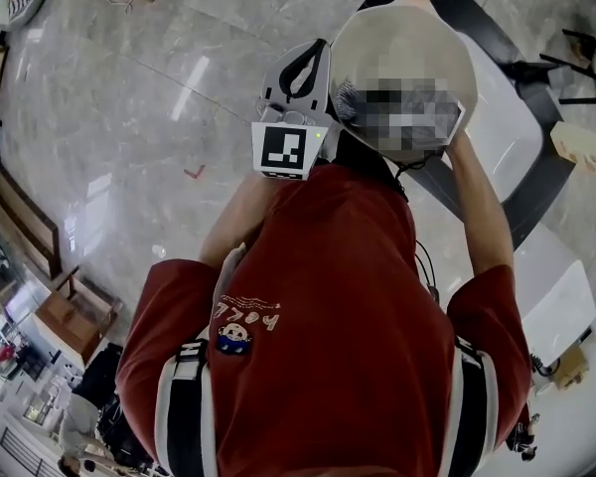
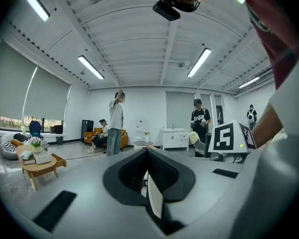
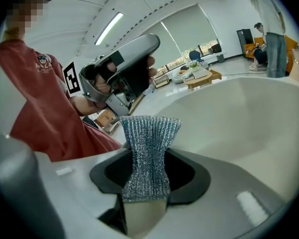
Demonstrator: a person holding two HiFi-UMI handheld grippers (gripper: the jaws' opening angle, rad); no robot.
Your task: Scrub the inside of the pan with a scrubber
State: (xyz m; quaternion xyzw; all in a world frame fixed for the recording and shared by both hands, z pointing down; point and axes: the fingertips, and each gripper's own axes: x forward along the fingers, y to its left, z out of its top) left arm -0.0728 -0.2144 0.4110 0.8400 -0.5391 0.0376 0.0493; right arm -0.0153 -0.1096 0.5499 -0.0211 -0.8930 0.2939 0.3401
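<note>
Filling the right gripper view, the pale cream pan (image 3: 249, 123) curves behind a silvery mesh scrubber (image 3: 148, 138), pinched upright in the right gripper (image 3: 145, 171). The left gripper (image 2: 147, 156) has its jaws together; whether it pinches anything is unclear.

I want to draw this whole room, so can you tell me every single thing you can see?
pan: one, creamy white inside, up beside the left gripper
scrubber: one, silvery mesh, pinched in the right gripper
white tables: at least two, head view's right
low wooden table: one, light brown, room's left
sofa: one, orange, back wall
cabinet: one, white, back wall
other people: four, far across the room
ceiling lights: several, white strips, overhead
red shirt: one, on the wearer
left gripper: one, grey, jaws together
right gripper: one, grey, shut on the scrubber, facing the pan
</note>
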